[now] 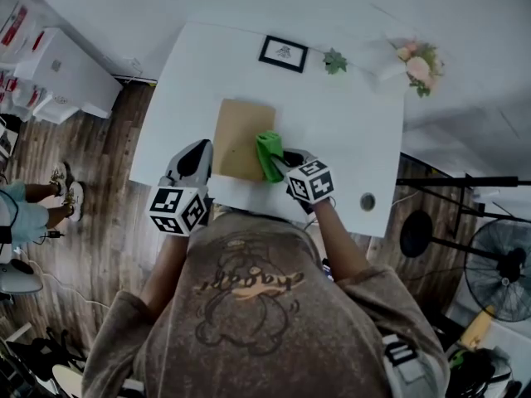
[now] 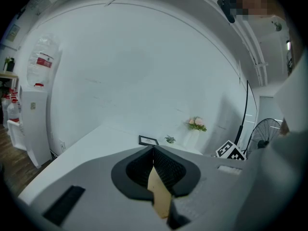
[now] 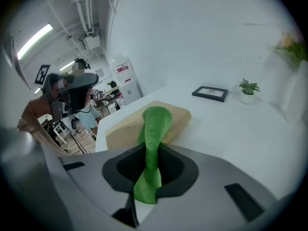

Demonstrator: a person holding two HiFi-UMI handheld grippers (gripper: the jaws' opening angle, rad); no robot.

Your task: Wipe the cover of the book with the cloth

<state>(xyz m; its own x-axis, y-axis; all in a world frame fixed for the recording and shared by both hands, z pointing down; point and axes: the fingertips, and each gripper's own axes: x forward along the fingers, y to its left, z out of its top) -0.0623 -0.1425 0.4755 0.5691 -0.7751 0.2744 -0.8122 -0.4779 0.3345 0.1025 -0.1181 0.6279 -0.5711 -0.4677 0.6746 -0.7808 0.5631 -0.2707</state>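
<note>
Right gripper view: my right gripper (image 3: 152, 153) pinches cloth (image 3: 156, 121), which drapes ahead of fingertips onto book (image 3: 120, 129) | left gripper (image 2: 154, 154) clamps book edge | advice: sweep flat, press lightly, hold left firm.

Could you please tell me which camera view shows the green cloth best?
The right gripper view: the cloth is close and large, pinched in the right gripper and draped onto the book. The head view shows it small; the left gripper view not at all.
</note>
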